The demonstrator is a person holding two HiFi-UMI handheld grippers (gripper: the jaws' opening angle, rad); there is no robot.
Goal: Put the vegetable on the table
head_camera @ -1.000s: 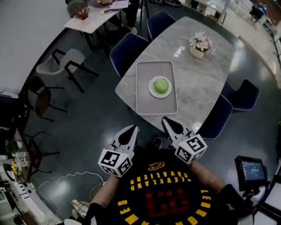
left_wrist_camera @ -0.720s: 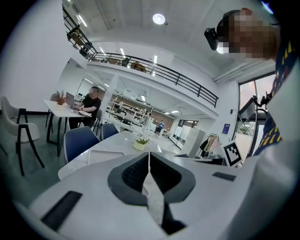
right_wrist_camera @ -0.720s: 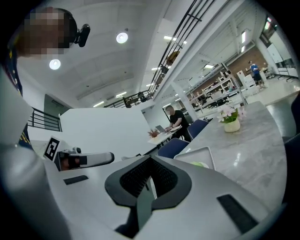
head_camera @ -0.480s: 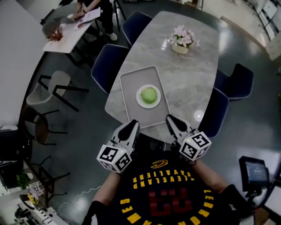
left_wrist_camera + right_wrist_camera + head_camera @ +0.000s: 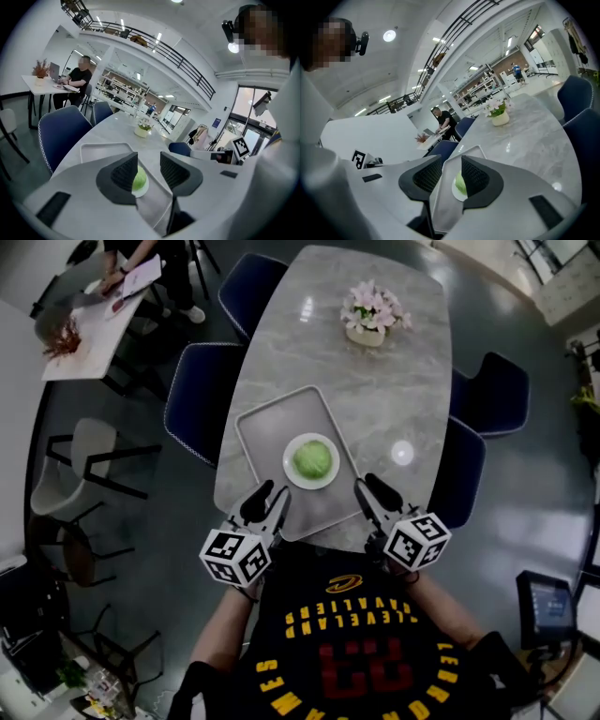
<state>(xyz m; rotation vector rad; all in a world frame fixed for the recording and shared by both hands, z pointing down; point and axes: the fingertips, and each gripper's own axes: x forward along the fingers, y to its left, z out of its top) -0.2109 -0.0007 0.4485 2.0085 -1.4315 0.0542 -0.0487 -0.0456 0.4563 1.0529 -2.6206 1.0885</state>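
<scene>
The vegetable (image 5: 312, 458) sits on a plate (image 5: 290, 472) in a tray (image 5: 264, 426) at the near end of the desk (image 5: 384, 390); it lies ahead and between the two, to the right of the left hand-held gripper (image 5: 267, 501) and left of the right hand-held gripper (image 5: 367, 487), about equally near each; both sets of jaws are opening, nothing between them; being round, it shows no long axis.

Dark glossy floor (image 5: 178, 540), navy chairs (image 5: 202, 399), white side desk (image 5: 94, 334), railed mezzanine (image 5: 178, 58) overhead
</scene>
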